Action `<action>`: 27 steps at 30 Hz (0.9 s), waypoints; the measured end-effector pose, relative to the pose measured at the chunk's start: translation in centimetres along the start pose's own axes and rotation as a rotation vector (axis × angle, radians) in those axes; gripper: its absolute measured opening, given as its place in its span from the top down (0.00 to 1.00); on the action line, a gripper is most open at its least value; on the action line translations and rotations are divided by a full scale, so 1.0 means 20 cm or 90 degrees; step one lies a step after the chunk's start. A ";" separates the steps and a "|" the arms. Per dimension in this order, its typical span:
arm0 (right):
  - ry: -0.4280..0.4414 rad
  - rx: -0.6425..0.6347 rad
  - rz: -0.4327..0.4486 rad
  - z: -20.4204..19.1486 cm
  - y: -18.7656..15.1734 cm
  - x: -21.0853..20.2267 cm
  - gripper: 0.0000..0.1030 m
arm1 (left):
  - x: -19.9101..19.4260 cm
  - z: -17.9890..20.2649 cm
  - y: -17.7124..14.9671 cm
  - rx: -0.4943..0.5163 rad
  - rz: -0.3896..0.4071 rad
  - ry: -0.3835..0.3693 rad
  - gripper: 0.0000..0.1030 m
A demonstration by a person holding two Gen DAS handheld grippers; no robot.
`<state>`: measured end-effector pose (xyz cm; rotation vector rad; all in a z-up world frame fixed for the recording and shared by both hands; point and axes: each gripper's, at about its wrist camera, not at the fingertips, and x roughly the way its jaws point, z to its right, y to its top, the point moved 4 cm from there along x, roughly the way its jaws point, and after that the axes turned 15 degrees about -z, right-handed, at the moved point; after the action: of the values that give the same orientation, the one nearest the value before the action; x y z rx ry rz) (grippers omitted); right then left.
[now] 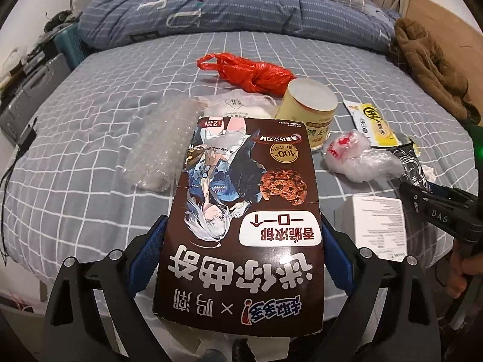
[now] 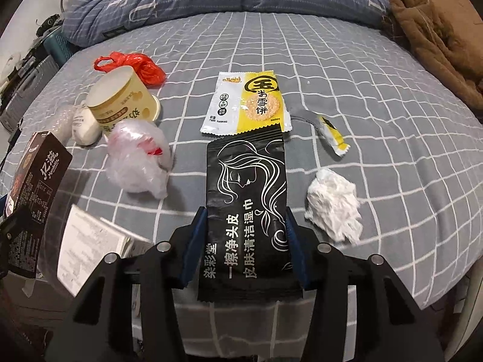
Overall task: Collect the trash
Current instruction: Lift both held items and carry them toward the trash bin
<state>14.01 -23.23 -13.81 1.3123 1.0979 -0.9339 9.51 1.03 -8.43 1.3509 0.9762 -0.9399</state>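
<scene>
Both grippers tilt steeply down over the bed (image 2: 377,96). The left gripper (image 1: 243,242) clamps a brown cookie box (image 1: 241,211), long axis toward 12 o'clock. The right gripper (image 2: 246,235) grips a black wipe sachet (image 2: 247,199), pointing likewise.

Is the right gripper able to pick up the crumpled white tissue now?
Probably not yet. The right gripper is shut on the black wet-wipe packet, which fills its jaws. The crumpled white tissue lies uncovered just beside it on the bed.
</scene>
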 end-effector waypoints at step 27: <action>0.026 0.004 0.047 -0.07 -0.31 -0.44 0.54 | -0.29 0.07 -0.28 -0.018 0.014 -0.023 0.13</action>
<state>5.65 -22.96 -6.81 1.3734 1.0716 -0.8591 2.44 -0.53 -4.88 1.3139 0.9424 -0.9280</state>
